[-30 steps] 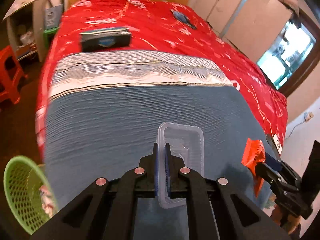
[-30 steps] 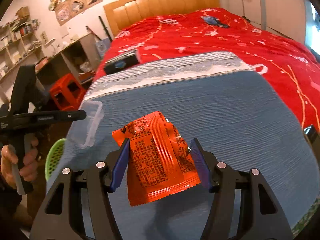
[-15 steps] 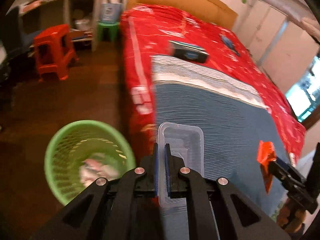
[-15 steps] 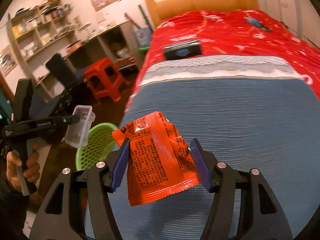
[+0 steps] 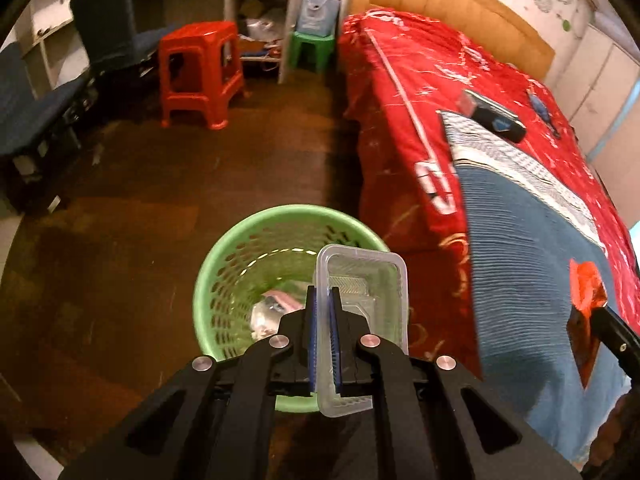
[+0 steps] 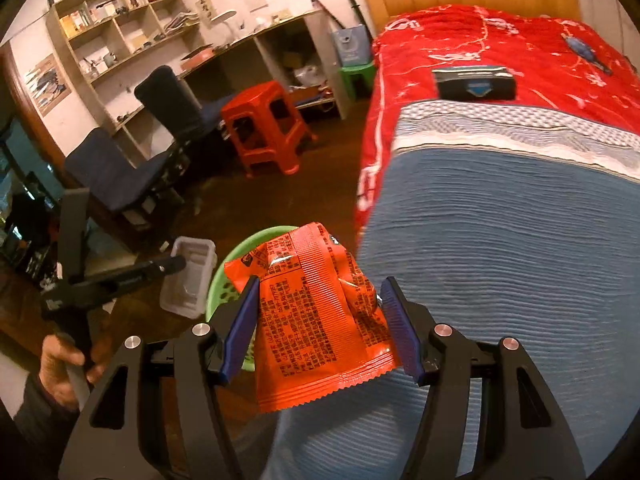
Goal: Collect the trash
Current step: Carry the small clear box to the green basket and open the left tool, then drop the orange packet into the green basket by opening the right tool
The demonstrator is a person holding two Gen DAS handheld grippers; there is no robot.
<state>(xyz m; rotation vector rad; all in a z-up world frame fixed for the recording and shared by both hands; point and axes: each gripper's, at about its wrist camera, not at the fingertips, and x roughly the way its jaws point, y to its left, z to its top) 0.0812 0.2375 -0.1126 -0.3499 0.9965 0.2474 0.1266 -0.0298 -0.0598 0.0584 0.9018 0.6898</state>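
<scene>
We see the bed [image 5: 532, 240] under its red and blue covers, and the green basket [image 5: 224, 280] stands on the floor just beside its corner. Our left gripper [image 5: 324, 300] is clamped on the rim of a clear plastic tray [image 5: 372, 280] hanging over the basket. Our right gripper [image 6: 320, 312] pinches an orange snack wrapper [image 6: 316, 320] near the basket, at the bed's edge.
</scene>
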